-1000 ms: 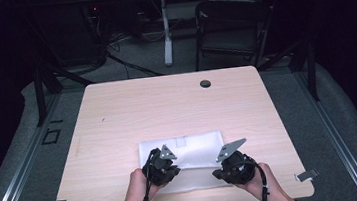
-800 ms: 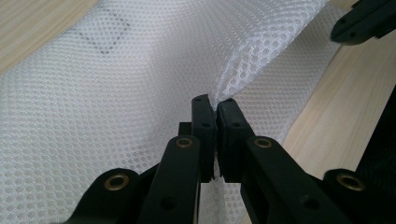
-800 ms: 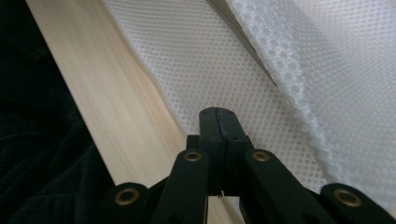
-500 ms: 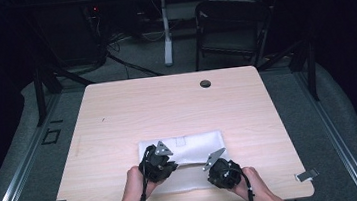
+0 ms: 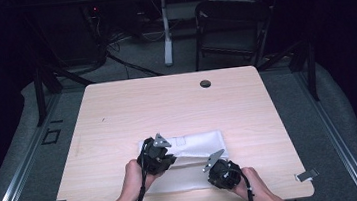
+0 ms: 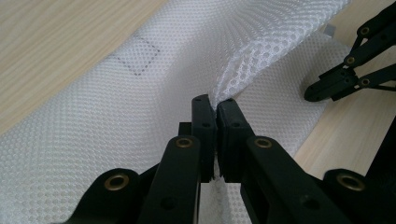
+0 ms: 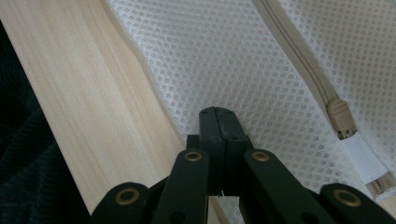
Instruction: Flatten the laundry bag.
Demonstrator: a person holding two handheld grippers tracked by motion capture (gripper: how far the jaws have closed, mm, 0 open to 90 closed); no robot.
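Now: white mesh bag pinched at two places

Near the front edge of the tabletop, a white mesh bag, lying flat for the most part. At its left part, the left hand-held gripper, with jaws pressed together on a raised fold of the mesh; fabric pulled up into a small tent at the jaw tips, well visible in the left gripper view. Behind the fold, a faint square stitching on the mesh bag. Farther to the right in the same view, the other hand-held gripper with tips down on the mesh close to the bag's edge.

At the front right part of the bag, the right hand-held gripper, jaws together too, tips on the mesh just beside the bag's border and the bare wood. Whether a layer of mesh sits between these jaws: cannot tell. To the right of the tips, a beige zipper running along the bag, ending in a slider next to a white tab.

Beyond the tabletop, a dark folding chair on the grey floor.
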